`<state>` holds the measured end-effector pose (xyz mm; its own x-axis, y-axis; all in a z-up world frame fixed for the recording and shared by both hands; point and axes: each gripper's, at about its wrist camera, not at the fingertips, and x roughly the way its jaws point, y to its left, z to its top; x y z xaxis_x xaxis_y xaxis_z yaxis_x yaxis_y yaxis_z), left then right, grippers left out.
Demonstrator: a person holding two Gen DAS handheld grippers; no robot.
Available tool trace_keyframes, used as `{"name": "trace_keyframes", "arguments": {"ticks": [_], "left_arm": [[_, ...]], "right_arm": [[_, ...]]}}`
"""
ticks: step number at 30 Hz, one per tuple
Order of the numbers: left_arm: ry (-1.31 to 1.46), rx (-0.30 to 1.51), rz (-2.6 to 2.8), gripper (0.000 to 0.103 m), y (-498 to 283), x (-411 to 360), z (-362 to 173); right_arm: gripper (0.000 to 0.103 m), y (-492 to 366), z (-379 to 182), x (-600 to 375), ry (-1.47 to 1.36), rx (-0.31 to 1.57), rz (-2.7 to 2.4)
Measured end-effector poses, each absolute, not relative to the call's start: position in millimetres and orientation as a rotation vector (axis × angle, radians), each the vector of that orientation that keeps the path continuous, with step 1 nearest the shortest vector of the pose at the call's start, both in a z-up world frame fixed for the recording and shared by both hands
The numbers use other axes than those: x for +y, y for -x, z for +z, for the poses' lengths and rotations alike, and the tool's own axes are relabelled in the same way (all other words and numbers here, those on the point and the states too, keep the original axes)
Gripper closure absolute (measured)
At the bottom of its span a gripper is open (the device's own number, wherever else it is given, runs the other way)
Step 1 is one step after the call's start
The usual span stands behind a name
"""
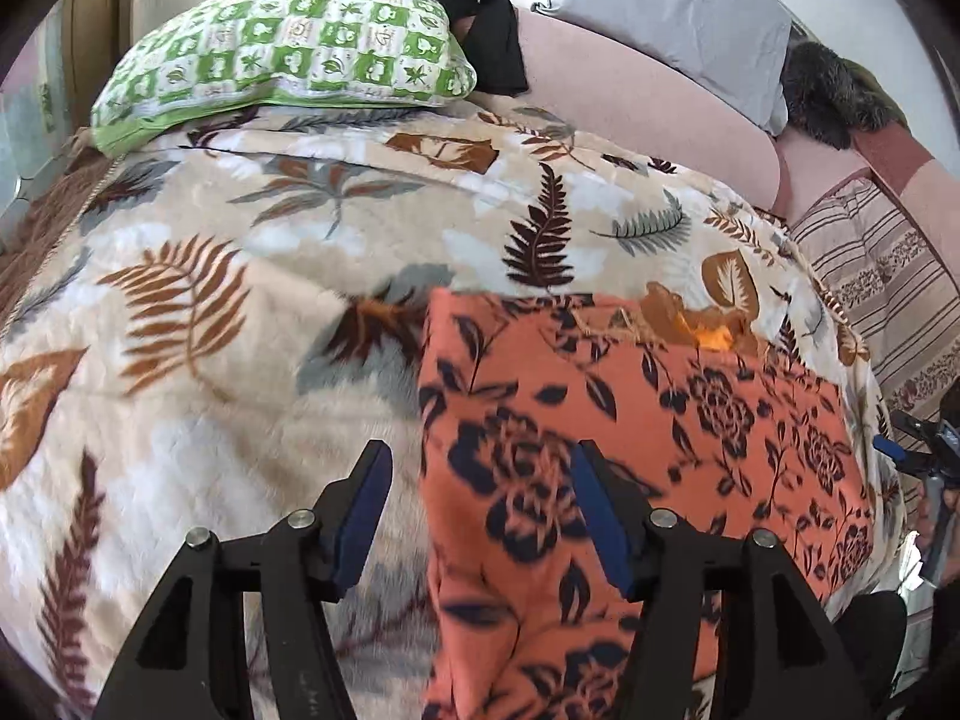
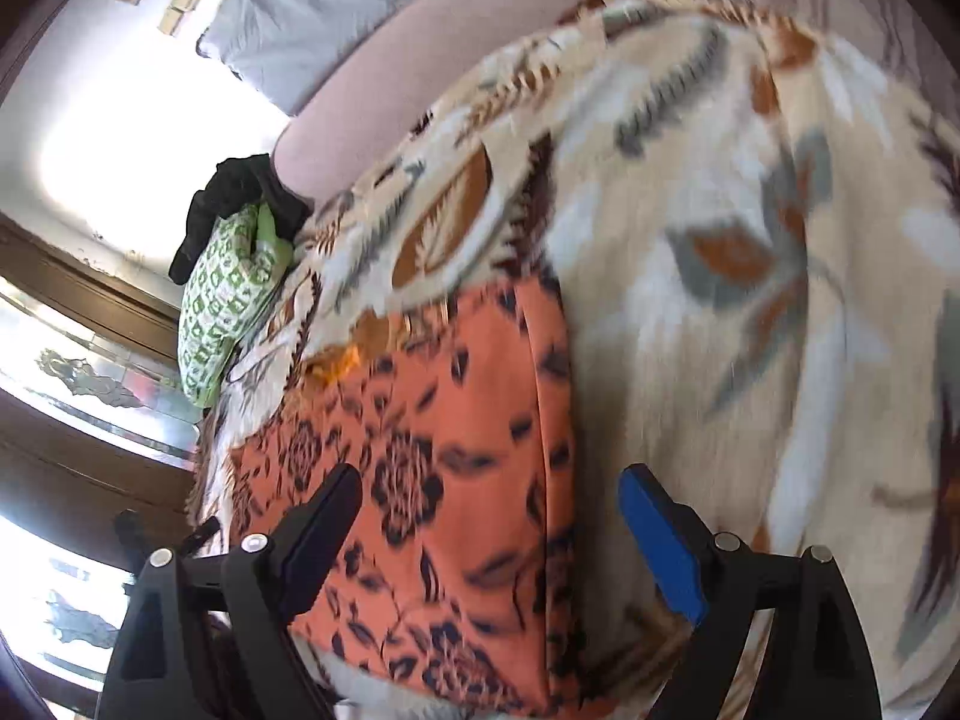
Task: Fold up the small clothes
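Counting one orange floral garment (image 1: 630, 420), two pillows (image 1: 288, 42).

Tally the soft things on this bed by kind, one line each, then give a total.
Orange floral-print garment, lying flat and folded: 1
Beige leaf-print fleece blanket under it: 1
Pillows: 2, a green-and-white checked pillow and a pale grey pillow
Black bundled cloth behind the green pillow: 1
Dark furry item, kind unclear: 1
Total: 6

Left claw (image 1: 480, 480) and right claw (image 2: 489, 498) both angle downward, jaws apart, gripping nothing.
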<state>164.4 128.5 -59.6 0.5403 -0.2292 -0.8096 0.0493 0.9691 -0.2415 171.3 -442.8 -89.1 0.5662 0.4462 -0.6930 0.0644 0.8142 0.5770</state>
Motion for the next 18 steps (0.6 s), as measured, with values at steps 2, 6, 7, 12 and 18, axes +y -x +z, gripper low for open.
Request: {"name": "trace_keyframes", "arguments": {"ticks": [2,6,7,12,18], "left_arm": [[0.198,1.009,-0.153,0.040,-183.3,130.8,-66.5],[0.215,1.008,-0.138,0.040,-210.2,131.3,-77.1],[0.217,1.011,-0.131,0.040,-214.3,130.3,-81.0],[0.166,1.068,-0.120,0.099,-229.7,121.5,-97.6],[0.078,0.866,-0.125,0.099,-214.1,113.5,-51.4]], "right_arm": [[0.013,-193.2,-93.2,-442.3,-0.556,0.961,0.208],[0.023,-228.8,-107.9,-430.8,-0.476,1.023,0.163],[0.041,-228.3,-115.3,-432.3,-0.467,1.041,0.159],[0.086,-235.4,-118.0,-416.7,-0.354,1.078,0.135],[0.095,-233.2,-71.6,-402.6,-0.205,0.961,0.113]]}}
